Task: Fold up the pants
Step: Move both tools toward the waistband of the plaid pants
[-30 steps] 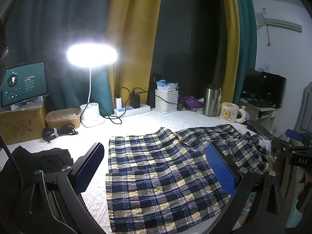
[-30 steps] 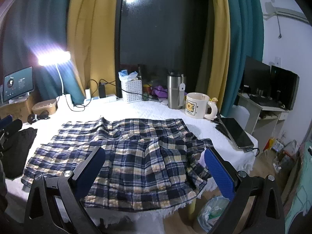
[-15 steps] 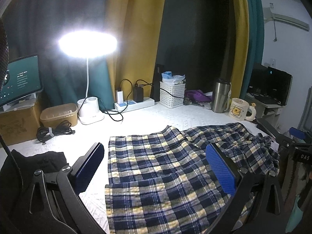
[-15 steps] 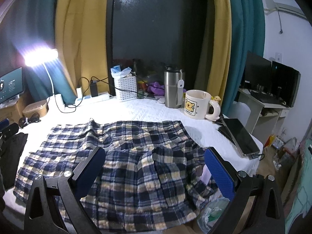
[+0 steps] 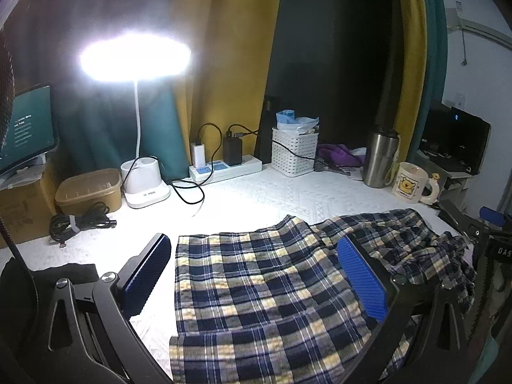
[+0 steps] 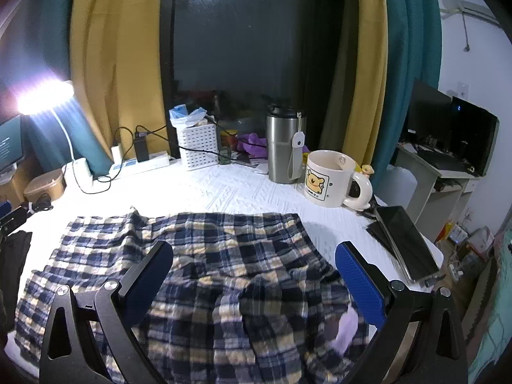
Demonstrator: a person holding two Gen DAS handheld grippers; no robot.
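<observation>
Blue, yellow and white plaid pants (image 5: 256,281) lie spread flat across the white table (image 5: 262,192), legs to the left, waist bunched at the right edge. My left gripper (image 5: 252,275) hovers open above the leg end, nothing between its blue pads (image 5: 361,284). In the right wrist view the same pants (image 6: 230,256) fill the foreground, rumpled near the waist. My right gripper (image 6: 252,275) is open over the waist part, holding nothing. The other gripper's tip (image 5: 492,224) shows at the right edge of the left wrist view.
Along the back stand a lit desk lamp (image 5: 137,60), power strip (image 5: 224,168), white basket (image 5: 292,150), steel tumbler (image 6: 284,147) and bear mug (image 6: 332,177). A tablet (image 6: 406,243) lies at the right table edge. Black cloth (image 5: 64,272) and coiled cable (image 5: 80,220) sit left.
Both grippers have moved forward and lower toward the pants, so the cloth and the back-row items look nearer. The pants themselves lie as before. Both stay open.
</observation>
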